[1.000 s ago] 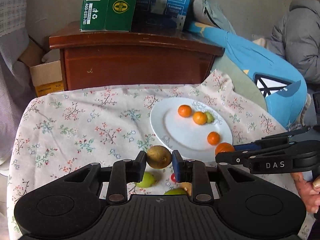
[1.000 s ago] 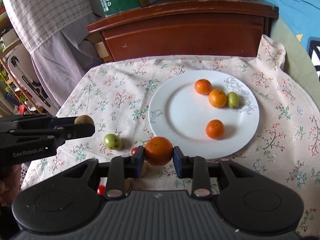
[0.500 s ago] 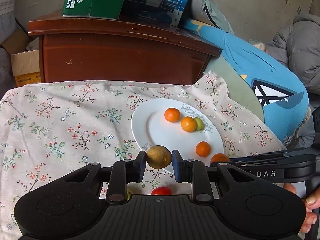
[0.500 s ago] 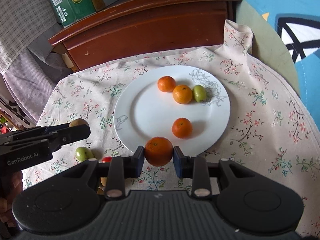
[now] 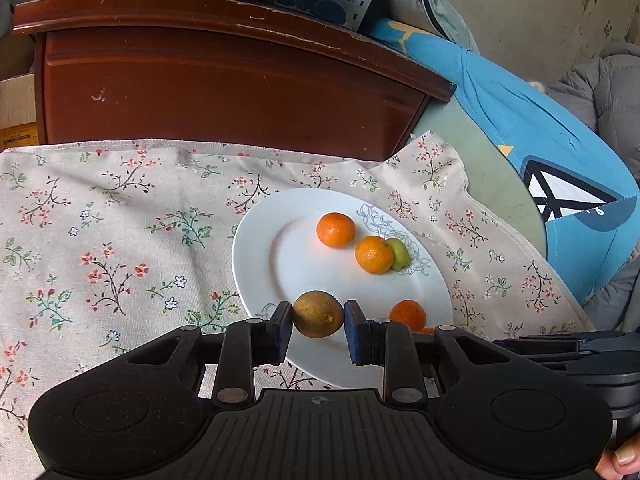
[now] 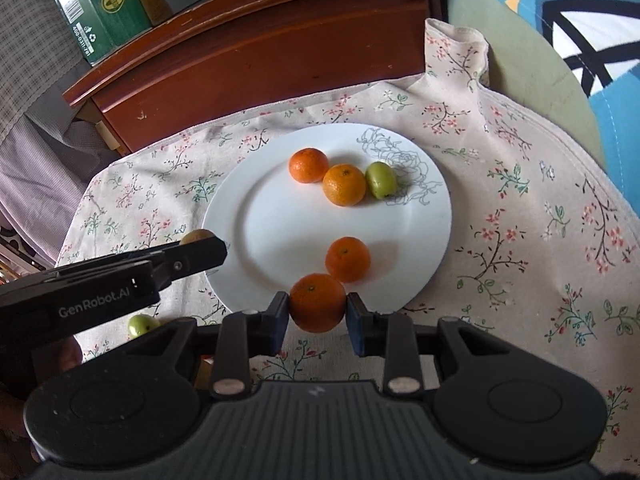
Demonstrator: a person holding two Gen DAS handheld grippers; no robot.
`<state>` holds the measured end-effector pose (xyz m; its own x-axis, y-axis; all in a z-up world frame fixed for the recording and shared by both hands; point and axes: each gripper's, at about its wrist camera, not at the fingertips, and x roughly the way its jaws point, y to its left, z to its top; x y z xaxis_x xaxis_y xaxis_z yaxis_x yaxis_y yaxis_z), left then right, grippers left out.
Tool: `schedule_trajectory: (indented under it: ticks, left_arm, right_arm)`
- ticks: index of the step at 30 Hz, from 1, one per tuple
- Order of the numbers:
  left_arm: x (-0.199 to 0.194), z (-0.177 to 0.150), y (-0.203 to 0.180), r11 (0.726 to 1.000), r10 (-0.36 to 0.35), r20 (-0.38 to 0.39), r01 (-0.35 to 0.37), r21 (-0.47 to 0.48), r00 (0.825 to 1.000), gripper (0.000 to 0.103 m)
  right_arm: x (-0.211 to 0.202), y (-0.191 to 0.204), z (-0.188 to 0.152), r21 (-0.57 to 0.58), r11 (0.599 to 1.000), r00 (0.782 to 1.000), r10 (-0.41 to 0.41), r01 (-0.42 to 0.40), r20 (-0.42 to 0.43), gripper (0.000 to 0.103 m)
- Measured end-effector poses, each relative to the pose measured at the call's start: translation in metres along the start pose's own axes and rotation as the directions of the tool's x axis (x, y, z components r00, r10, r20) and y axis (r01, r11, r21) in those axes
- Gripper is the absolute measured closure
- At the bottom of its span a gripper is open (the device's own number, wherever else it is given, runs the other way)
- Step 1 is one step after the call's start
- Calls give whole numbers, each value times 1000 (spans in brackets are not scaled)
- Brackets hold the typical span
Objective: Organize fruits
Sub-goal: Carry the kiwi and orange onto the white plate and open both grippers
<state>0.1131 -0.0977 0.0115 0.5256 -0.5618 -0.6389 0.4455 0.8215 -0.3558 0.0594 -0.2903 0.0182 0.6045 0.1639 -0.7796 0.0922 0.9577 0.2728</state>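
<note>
Both tongs are carrying fruit to the plate at the same time. The left tongs are clamping a brownish-green round fruit between the pads and hanging over the plate's near-left rim. The right tongs are clamping an orange at the plate's near rim, just beside another orange already lying there. Both are gripping across the fruit's middle, probably so the round shape isn't squirting out.

The plate is sitting on the floral cloth toward the table's far right side. It is already carrying three oranges and one small green fruit, two oranges and the green one bunching at the far side. One green fruit is lying loose on the cloth near the table's front-left, partly hidden behind the left tongs.

My read: the drop is next, and both loads are aiming at the bare near-left part of the plate. A release from height risks the fruit rolling off the shallow rim.
</note>
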Motion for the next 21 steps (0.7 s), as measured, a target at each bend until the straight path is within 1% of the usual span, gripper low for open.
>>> schedule_trajectory:
  ticks: [1,4,5,6,8,11,16,21]
  left_arm:
    - [1,0,0,1000,2,1,-2,-11,1000,75]
    - [-1,3,-2,1000,-8,-1,8,-25,1000,74]
    - [-3,4,-3,1000,-5,3,5,-25,1000,70]
    - [-6,6,-4,1000,5,7,-5,-27,1000,55]
    - [-14,10,-5,999,28,31,-27,-32,999,37]
    - [-25,16,-5,999,32,39,-31,-26,999,37]
    - [-42,22,4,997,75,2,-75,-37,997,37]
    - [-66,22,12,988,150,-42,-148,32,988,37]
  right_arm:
    - [0,-1,0,3,1000,1000,1,-1,2,71]
    - [-4,-3,2,20,1000,999,1,-2,33,68]
    - [-6,-3,3,25,1000,999,7,-8,43,68]
    - [-7,-4,4,31,999,999,11,-13,51,68]
    - [-11,-4,6,41,999,998,9,-12,67,68]
    - [-15,-5,8,49,999,996,12,-16,84,68]
    - [-20,-9,11,82,996,995,27,-34,92,67]
    - [-23,-7,10,72,996,995,42,-49,94,67]
